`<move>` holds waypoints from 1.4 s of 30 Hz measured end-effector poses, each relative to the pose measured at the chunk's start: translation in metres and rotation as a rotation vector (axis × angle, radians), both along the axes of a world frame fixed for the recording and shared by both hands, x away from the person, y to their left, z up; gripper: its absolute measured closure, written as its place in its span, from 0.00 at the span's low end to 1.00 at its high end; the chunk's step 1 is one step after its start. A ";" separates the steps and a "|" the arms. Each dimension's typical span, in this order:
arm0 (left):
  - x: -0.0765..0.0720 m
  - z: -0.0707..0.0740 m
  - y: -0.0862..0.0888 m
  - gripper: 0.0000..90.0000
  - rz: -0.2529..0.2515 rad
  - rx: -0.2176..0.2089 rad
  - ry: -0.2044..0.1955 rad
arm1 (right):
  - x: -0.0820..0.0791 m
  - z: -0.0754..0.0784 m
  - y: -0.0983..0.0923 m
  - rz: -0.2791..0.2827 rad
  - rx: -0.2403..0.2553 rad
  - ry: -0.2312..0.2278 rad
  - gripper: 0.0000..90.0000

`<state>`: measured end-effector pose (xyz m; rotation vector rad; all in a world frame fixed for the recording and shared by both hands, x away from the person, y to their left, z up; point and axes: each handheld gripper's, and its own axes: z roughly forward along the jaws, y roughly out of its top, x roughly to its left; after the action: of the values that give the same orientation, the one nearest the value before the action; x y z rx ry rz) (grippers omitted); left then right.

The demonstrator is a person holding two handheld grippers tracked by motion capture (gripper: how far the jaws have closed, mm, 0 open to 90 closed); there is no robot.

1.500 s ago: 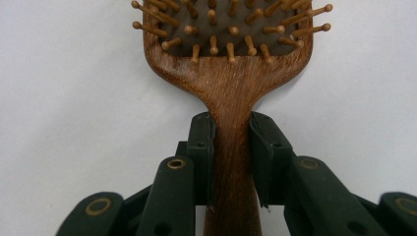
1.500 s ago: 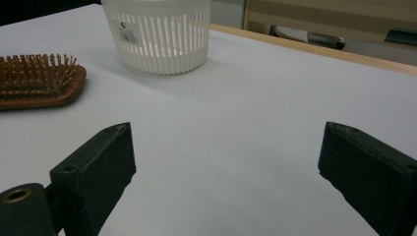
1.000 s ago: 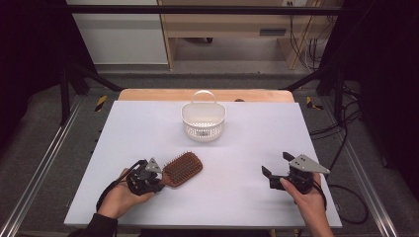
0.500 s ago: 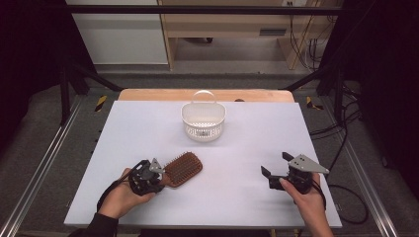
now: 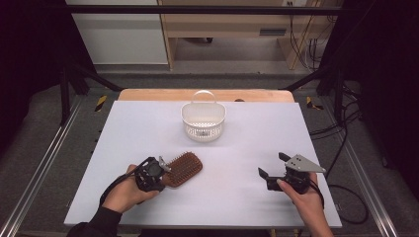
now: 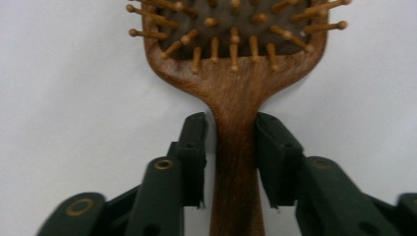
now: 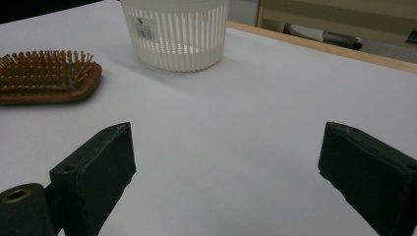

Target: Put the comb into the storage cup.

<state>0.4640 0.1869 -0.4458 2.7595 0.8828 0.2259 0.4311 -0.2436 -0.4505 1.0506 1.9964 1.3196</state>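
Since a second ago the left gripper (image 6: 231, 147) has just been easing its jaws apart off the wooden hairbrush (image 5: 182, 169), whose handle lies between them on the white table (image 5: 237, 197), slightly clear of both pads. I judge this a release or re-grip; next it must clamp again or back away. Low at the near edge, the right gripper (image 5: 272, 166) points toward the white basket (image 5: 203, 120), jaws wide apart and empty.

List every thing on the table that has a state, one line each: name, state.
hairbrush: lying flat on the table, bristles up, handle between the left jaws.
basket: upright, handle raised, apart from the brush.
left gripper: jaws just opening, small gaps either side of the handle.
right gripper: jaws wide open, nothing between them.
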 end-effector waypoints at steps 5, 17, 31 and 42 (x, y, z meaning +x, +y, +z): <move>0.006 0.000 0.003 0.69 0.003 -0.032 0.043 | 0.000 0.000 0.003 0.020 -0.006 0.002 0.08; -0.007 -0.004 0.015 0.80 0.016 -0.141 -0.028 | 0.000 -0.002 0.005 0.033 -0.009 0.013 0.08; -0.019 0.009 -0.001 0.80 -0.002 -0.349 -0.301 | -0.001 0.001 0.011 0.043 0.049 0.012 0.07; -0.029 0.007 0.000 0.80 0.005 -0.417 -0.440 | -0.001 0.007 0.038 0.077 0.172 0.035 0.07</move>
<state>0.4346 0.1873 -0.4387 2.2012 0.7198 0.5553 0.4301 -0.2060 -0.4432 1.0901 1.9949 1.5471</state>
